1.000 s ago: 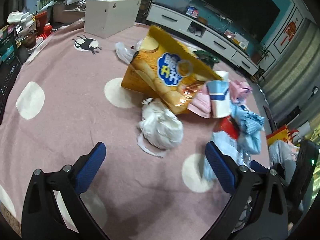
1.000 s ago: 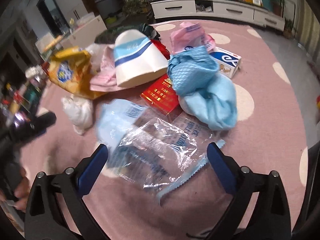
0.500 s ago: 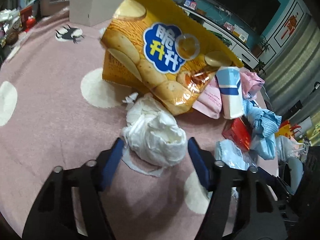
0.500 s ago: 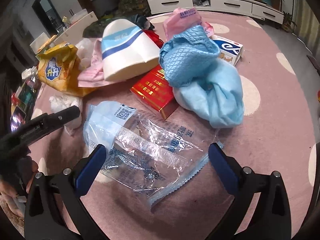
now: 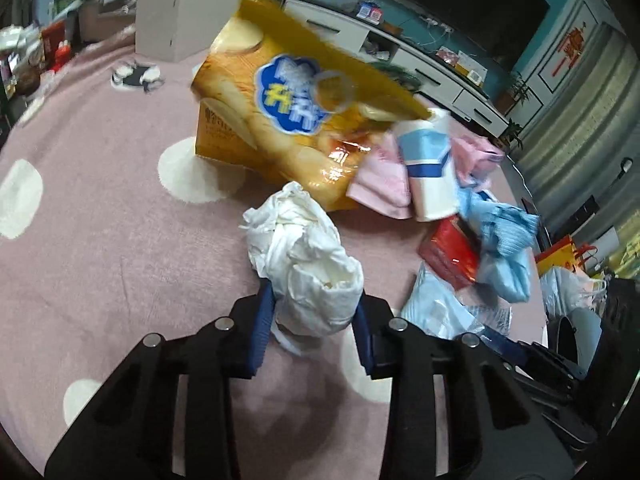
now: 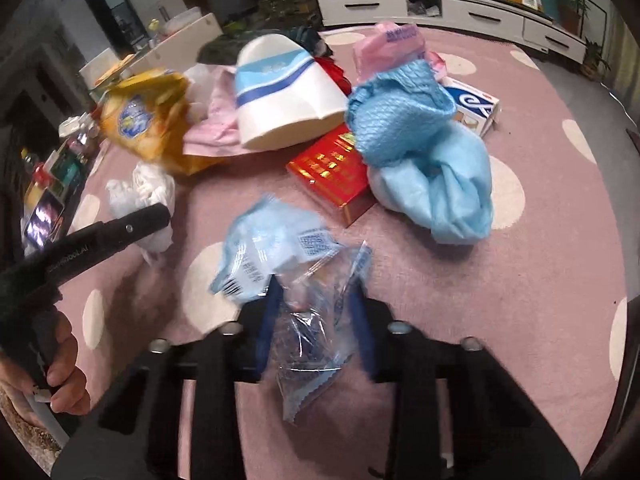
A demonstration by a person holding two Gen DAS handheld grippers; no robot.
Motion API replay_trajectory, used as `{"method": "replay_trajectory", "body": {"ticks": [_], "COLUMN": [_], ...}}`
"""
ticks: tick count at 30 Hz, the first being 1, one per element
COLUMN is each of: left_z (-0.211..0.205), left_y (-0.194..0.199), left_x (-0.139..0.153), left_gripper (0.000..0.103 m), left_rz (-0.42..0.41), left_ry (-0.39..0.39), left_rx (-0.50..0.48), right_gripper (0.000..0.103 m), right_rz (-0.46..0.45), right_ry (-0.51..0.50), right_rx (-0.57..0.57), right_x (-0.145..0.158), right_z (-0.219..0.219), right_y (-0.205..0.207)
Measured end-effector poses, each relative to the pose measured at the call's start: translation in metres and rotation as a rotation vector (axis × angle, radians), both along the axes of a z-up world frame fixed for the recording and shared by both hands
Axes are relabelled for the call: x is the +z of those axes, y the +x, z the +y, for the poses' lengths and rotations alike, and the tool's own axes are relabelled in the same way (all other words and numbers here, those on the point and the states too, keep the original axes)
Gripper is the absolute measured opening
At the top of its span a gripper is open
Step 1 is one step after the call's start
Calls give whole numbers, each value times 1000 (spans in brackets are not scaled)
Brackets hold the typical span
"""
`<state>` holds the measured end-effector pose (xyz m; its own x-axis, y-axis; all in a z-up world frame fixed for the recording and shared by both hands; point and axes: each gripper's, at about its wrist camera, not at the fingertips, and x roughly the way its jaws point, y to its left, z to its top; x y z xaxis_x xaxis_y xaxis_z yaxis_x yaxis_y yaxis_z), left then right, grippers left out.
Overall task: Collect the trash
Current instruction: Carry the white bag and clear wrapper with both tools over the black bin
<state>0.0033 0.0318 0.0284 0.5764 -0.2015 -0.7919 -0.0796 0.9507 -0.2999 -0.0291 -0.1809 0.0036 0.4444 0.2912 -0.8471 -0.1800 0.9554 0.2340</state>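
left gripper [image 5: 314, 318] closing around white tissue wad [image 5: 308, 268], right gripper [image 6: 316, 320] closing around clear wrapper [image 6: 304, 320] (both between 2 blue fingers)

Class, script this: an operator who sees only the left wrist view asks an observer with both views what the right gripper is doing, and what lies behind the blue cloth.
Operator: I see only my tissue wad. What is the right gripper doing?
Observer: Its jaws are closing on a clear wrapper, which is crumpled between them.
Operator: Is anything hidden behind the blue cloth?
Observer: Yes, a blue-and-white box lies just beyond it on the pink cover.
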Motion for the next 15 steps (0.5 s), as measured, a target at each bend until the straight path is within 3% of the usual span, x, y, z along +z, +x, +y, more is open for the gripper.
{"method": "replay_trajectory", "body": {"ticks": [4,15], "left_z": [-12,-58], "left_y": [-12,-36], "left_x": [21,76], "left_gripper": [36,37], "left_rz": [-53,-179], "left_ry": [18,-11], "left_rx": [-23,-101], "right_gripper": [23,22], "right_rz": [-33,-158], "right_ry": [-14,61], "right_rx": [1,-107], "right_x": [13,66], "right_z": [-3,-56], "right_y": [-10,-39]}}
